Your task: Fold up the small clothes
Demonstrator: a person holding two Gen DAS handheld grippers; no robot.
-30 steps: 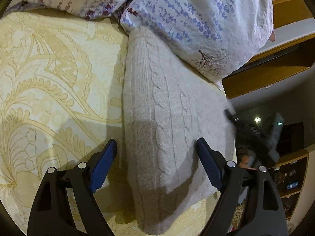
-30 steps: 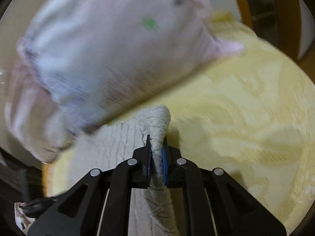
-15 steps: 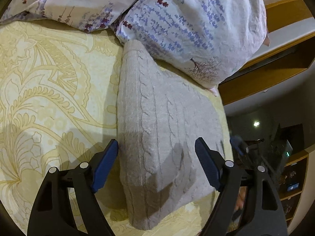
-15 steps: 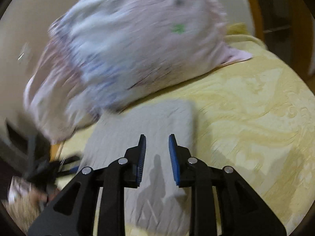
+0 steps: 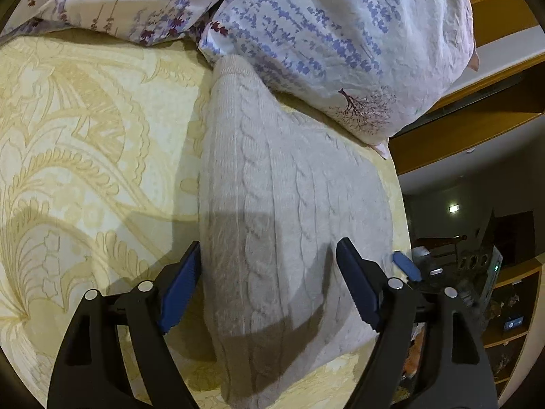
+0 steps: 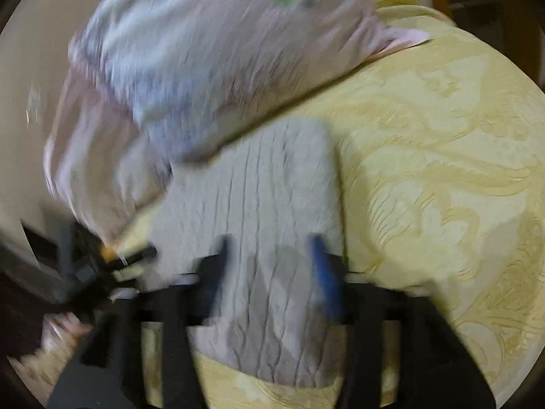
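Note:
A folded beige cable-knit sweater [image 5: 282, 204] lies flat on the yellow patterned bedspread [image 5: 85, 156], its far end tucked against a floral pillow. My left gripper [image 5: 269, 279] is open and empty, hovering above the sweater's near part. In the right wrist view, which is blurred by motion, the same sweater [image 6: 265, 211] lies under my right gripper [image 6: 272, 266], which is open wide and empty above it. The right gripper also shows at the right edge of the left wrist view [image 5: 405, 267].
Two white pillows with purple floral print [image 5: 340, 34] lie at the head of the bed, touching the sweater. The bed's right edge [image 5: 402, 204] drops to a dark room with wooden shelves [image 5: 511, 306]. A wooden headboard [image 5: 494, 10] stands behind.
My right gripper let go of the sweater's folded edge, opened wide and pulled back above it. The sweater now lies flat. The left gripper stayed open and shifted slightly.

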